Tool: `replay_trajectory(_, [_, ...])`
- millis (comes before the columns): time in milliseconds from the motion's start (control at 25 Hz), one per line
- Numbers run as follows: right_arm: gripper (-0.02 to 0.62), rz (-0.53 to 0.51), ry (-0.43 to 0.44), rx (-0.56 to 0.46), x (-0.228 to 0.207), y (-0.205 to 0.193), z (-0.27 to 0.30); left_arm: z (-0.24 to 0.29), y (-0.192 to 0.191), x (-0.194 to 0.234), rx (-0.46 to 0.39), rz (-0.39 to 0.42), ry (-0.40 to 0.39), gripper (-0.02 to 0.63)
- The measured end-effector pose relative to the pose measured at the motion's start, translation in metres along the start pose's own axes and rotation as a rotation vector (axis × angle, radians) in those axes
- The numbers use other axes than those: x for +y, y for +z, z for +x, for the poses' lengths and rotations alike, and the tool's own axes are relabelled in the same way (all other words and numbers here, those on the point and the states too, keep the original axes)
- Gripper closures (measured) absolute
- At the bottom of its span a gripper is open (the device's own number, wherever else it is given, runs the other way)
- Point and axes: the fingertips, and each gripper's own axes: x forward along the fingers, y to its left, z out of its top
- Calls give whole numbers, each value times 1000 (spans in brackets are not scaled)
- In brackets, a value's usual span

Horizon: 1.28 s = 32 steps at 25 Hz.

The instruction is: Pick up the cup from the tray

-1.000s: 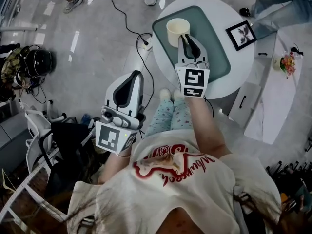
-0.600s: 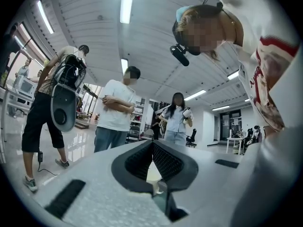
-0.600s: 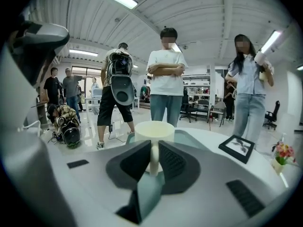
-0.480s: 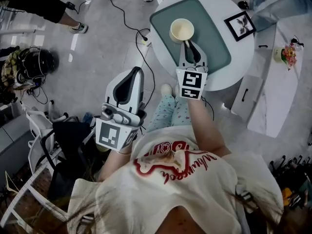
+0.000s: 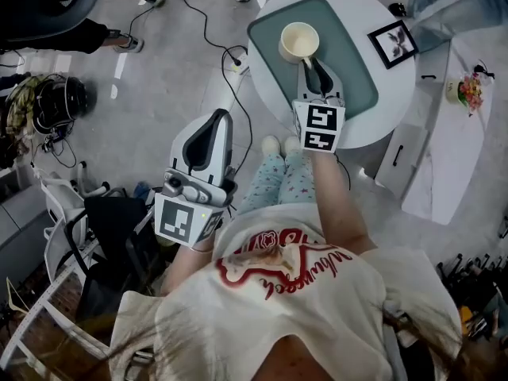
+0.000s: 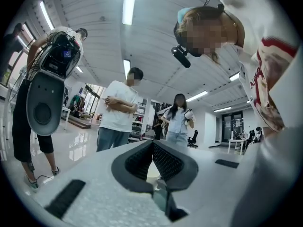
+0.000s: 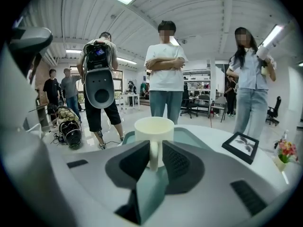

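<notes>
Closing on the handle is what the coming move turns on. The cup (image 5: 299, 42) stands upright on the tray (image 5: 353, 62), toward the tray's far left corner. Its handle (image 7: 152, 156) points straight back at our right gripper (image 5: 310, 64), which reaches in over the tray's middle. The handle runs vertically and sits between the jaws, which are set narrow. In the right gripper view we see a sliver of gap at the right-hand pad, so we judge that the grip is not yet made and the cup's weight is on the tray. Our left gripper (image 5: 220, 122) hangs well off the tray, over the floor on the near left, with its jaws pressed together on nothing. The right gripper is much the nearer. We count one cup, one tray and two grippers, plus one framed picture (image 5: 393, 43) just off the tray's right edge on the round table (image 5: 393, 94).
</notes>
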Motion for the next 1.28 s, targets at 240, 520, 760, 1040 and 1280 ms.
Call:
replay_trajectory(240, [537, -53, -1, 13, 8, -8, 9, -2, -1, 9, -4, -11, 12, 592])
replay_trajectory(520, [540, -59, -28, -40, 0, -1, 7, -5, -5, 10, 7, -4, 12, 592])
replay_trajectory(760, [541, -14, -45, -114, -15, 26, -11, -2, 3, 6, -12, 7, -2, 592])
replay_trajectory(1040, [541, -8, -40, -233, -29, 105, -66, 10, 23, -23, -54, 75, -56, 592])
replay_trajectory(1280, [541, 0, -11, -280, -41, 128, -130, 11, 38, -80, -85, 93, -98, 592])
